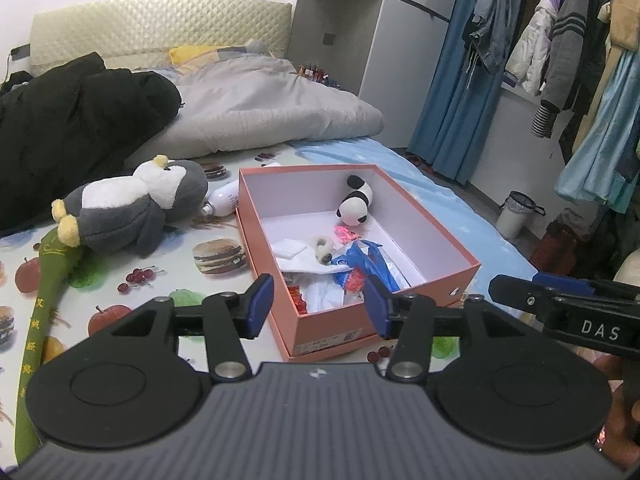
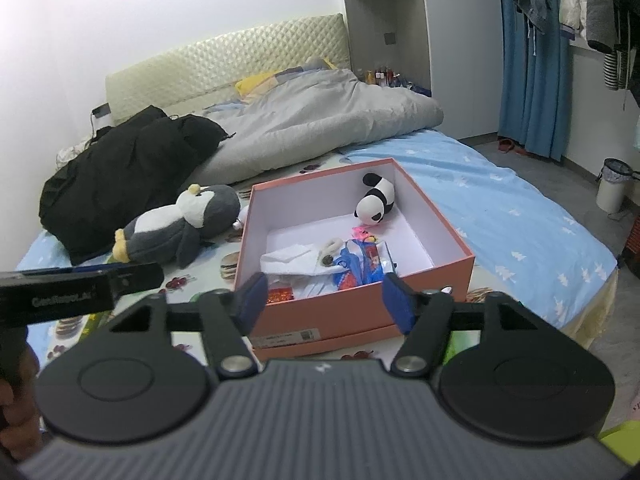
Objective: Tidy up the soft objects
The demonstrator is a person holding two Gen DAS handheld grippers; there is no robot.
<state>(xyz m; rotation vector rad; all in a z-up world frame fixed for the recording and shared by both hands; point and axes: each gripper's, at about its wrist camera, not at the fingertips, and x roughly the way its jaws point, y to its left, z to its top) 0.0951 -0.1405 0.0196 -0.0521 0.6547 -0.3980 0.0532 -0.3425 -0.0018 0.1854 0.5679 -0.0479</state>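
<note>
An open pink shoebox [image 1: 448,276] [image 2: 460,264] stands on the bed. In it lie a small panda plush [image 1: 356,202] [image 2: 376,200], a white cloth [image 1: 290,248], a small fuzzy white toy [image 1: 322,246] and a blue and white plastic bag [image 1: 366,266] [image 2: 360,262]. A grey and white penguin plush [image 1: 132,204] [image 2: 180,224] lies on the bed left of the box. A green plush stick [image 1: 44,300] lies under it. My left gripper [image 1: 318,306] is open and empty before the box's near edge. My right gripper [image 2: 326,300] is open and empty there too.
A black jacket [image 1: 68,128] [image 2: 120,172] and a grey duvet [image 1: 272,112] [image 2: 320,120] lie at the back of the bed. A white bottle [image 1: 224,198] lies by the box. A bin [image 1: 516,214] and hanging clothes [image 1: 560,48] are to the right.
</note>
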